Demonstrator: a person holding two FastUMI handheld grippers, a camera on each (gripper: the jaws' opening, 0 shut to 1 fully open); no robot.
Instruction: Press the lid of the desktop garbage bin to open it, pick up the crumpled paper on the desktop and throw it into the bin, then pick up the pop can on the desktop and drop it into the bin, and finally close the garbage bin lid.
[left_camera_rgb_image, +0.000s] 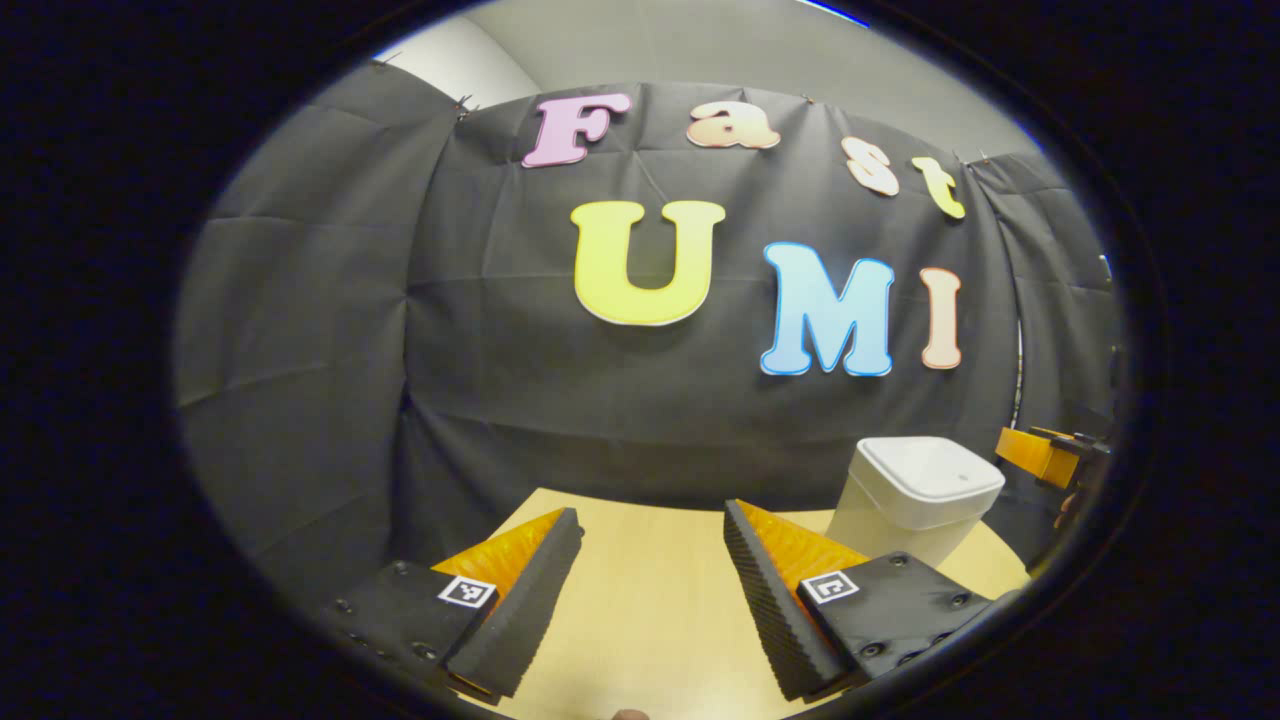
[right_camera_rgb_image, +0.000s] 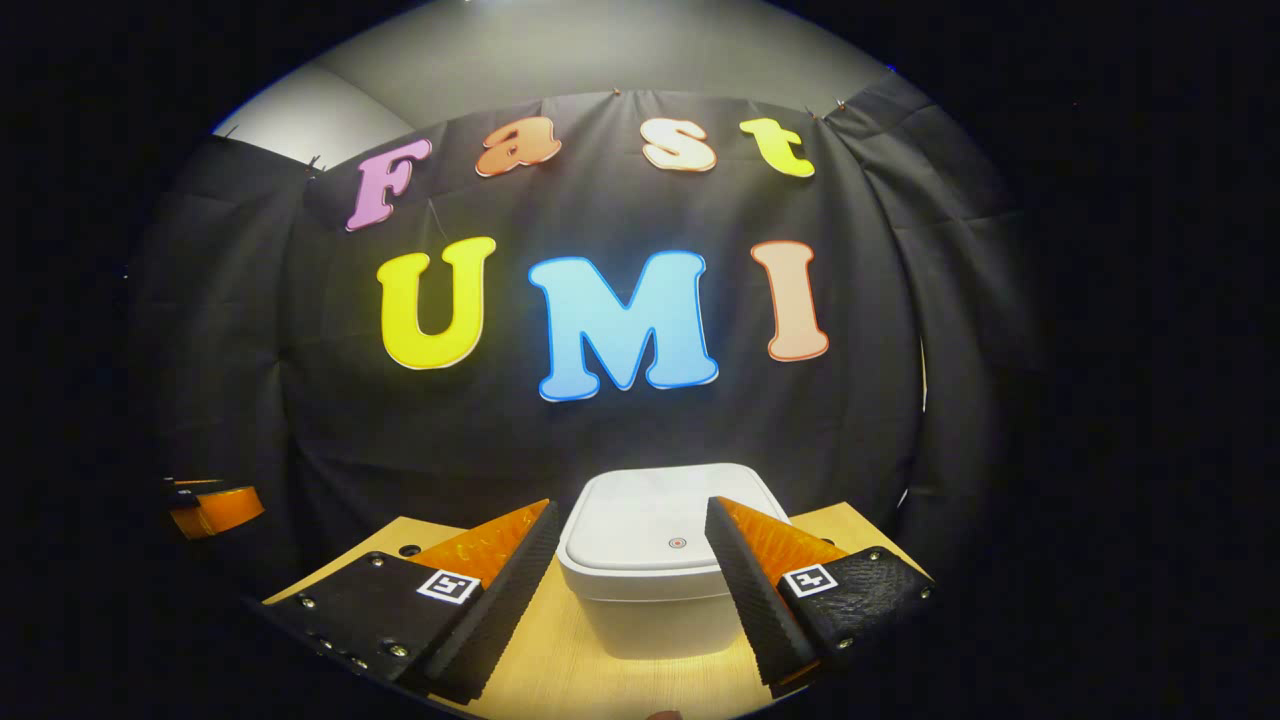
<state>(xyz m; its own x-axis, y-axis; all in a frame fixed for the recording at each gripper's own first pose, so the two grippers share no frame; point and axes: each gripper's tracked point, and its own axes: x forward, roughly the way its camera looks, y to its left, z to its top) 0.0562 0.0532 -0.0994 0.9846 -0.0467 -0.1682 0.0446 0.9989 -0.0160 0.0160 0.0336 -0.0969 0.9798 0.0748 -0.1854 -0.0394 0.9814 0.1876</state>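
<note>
Bin (right_camera_rgb_image: 660, 570) lid (right_camera_rgb_image: 665, 525) down, so by my read nothing's done yet; my right gripper (right_camera_rgb_image: 632, 575) and left gripper (left_camera_rgb_image: 652, 590) both hang spread apart, empty, above the table (left_camera_rgb_image: 640, 620).

The bin (right_camera_rgb_image: 655, 560) stands on the table (right_camera_rgb_image: 560, 680) near its far edge, lid (right_camera_rgb_image: 660, 525) on top, before the cloth wall (right_camera_rgb_image: 600, 440). In the left gripper view the bin (left_camera_rgb_image: 915, 500) sits at the table's (left_camera_rgb_image: 650, 620) far right.

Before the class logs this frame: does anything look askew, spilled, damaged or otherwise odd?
Nothing stands out. The bin stands upright on the table, lid shut and level. Both the left gripper and right gripper are open and hold nothing.
</note>
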